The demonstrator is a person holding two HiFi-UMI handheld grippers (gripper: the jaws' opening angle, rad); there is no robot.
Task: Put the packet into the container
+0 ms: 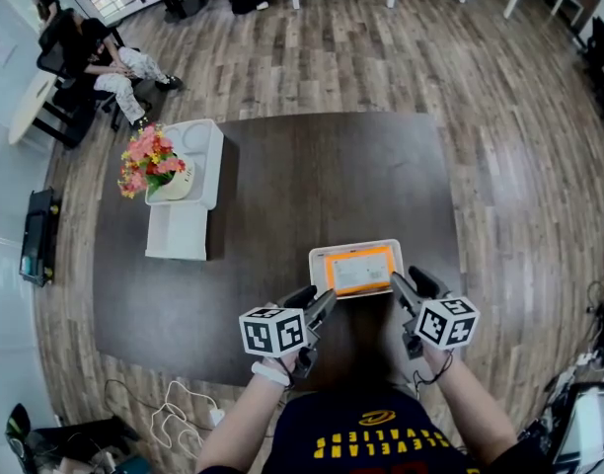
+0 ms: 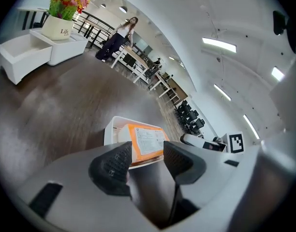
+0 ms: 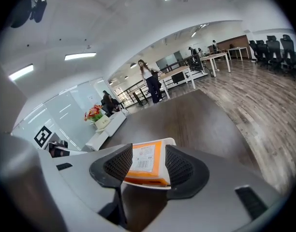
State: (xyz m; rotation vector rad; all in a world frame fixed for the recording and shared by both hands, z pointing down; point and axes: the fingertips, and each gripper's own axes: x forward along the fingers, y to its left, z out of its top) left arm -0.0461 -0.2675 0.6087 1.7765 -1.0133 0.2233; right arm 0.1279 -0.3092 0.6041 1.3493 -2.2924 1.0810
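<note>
Packet [image 1: 360, 270]: lying flat in white container [image 1: 355, 245], long axis running left-right before me.
Grippers: I'm holding left gripper [image 1: 325, 301] and right gripper [image 1: 400, 284] at its near corners, both released and empty.

pot [image 2: 60, 29]: "Life" | shirt [image 1: 376, 440]: prob. "Cavaliers" | pkt label [image 3: 145, 158]: illegible

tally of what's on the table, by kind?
Packet: 1
Container: 1
Flower pot: 1
White stand: 1
Total: 4
</note>
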